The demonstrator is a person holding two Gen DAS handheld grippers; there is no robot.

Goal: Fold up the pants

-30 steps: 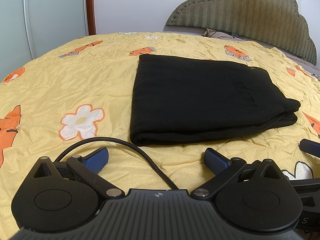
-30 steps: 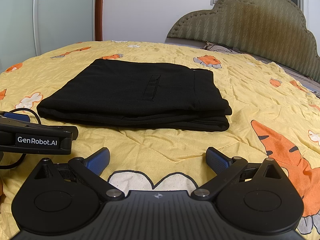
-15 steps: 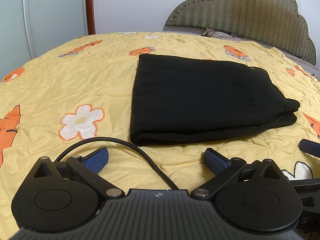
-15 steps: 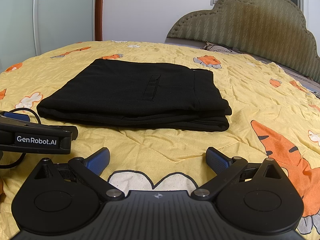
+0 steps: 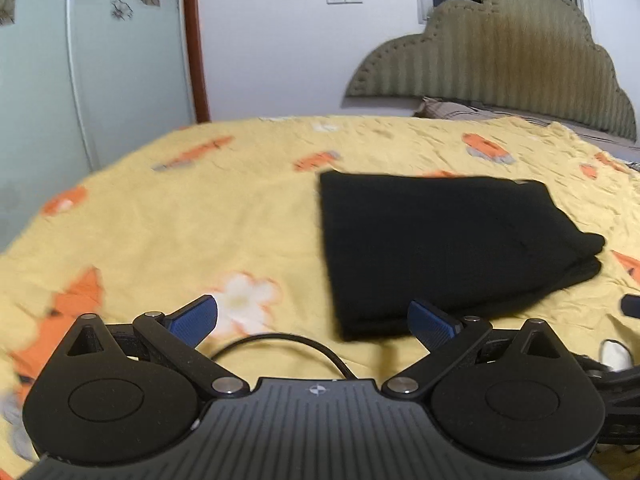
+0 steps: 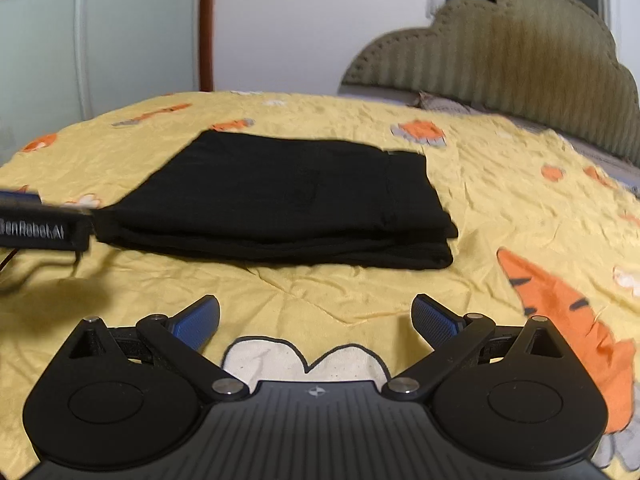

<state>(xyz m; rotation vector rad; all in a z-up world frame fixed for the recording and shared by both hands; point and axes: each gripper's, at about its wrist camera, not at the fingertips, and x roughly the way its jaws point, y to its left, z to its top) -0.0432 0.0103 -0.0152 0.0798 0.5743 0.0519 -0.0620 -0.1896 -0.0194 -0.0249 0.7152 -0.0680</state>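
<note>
While both tools hang just above the bed with nothing between their blue pads, the job looks all but finished. Nearest the lens, the left gripper [image 5: 313, 322] has its fingers spread wide and empty, a black cable [image 5: 280, 346] looping across the sheet just ahead of it. The right gripper [image 6: 316, 320] is spread just as wide and also holds nothing; its pads sit over a white flower print, well short of the cloth. Its view catches the left tool's body at the left edge, close beside the near corner of the bundle.

Beyond the fingers, the pants [image 6: 288, 200] lie on the yellow bedspread [image 6: 500, 184] as a flat black rectangle of several layers, the stacked edges showing along the near side and at the right corner. They rest apart from both tools, untouched. The neat stack suggests the last fold is made, which would explain why neither gripper has hold of anything. Both views are somewhat blurred, so finer detail on the cloth is hard to read.

Farther off stand the padded headboard [image 6: 520, 60], a white wall and a pale wardrobe door [image 5: 100, 72].
</note>
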